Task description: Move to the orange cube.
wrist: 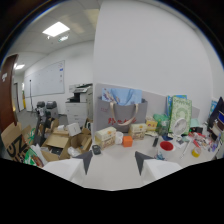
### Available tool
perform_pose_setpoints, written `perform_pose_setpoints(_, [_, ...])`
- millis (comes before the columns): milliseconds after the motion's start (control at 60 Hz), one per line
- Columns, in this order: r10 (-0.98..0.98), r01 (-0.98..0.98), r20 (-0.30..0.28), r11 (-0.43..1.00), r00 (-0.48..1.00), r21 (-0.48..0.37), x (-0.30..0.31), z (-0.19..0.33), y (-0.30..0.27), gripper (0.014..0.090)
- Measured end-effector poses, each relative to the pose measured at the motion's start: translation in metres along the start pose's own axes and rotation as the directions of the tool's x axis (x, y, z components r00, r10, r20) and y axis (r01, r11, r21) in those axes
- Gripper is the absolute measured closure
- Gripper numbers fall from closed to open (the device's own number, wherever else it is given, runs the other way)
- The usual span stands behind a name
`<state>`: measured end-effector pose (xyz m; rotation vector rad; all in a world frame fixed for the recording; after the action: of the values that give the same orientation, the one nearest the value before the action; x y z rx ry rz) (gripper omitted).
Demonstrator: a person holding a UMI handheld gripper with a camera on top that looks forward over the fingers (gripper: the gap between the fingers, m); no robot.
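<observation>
The orange cube sits on the white table, beyond my fingertips and slightly right of the gap's middle. My gripper is open, its two dark fingertips pointing inward with bare table between them. Nothing is held. The cube stands well ahead of the fingers, next to a small white and yellow box.
A grey tote bag and small boxes stand behind the cube. A red bowl, a dark remote and clutter lie to the right. A dark phone lies left of the cube. Open cardboard boxes sit on the floor at left.
</observation>
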<state>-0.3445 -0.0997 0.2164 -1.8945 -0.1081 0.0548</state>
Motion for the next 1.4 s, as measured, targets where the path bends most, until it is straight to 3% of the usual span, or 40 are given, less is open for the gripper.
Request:
perform_pose_setpoints(267, [0.006, -0.008, -0.028, 0.999, 1.0, -0.04, 0.004, -0.004, 0.027, 0.0202])
perform_pose_setpoints(483, [0.01, -0.015, -0.054, 0.995, 0.999, -0.103, 0.026, 0.025, 0.058, 0.0205])
perform_pose_setpoints(1033, [0.006, -0.01, -0.02, 0.973, 1.0, -0.229, 0.063, 0.202, 0.086, 0.0205])
perform_pose_setpoints(1400, [-0.001, -0.004, -0.016, 0.954, 1.0, -0.3, 0.087, 0.276, 0.098, 0.0206])
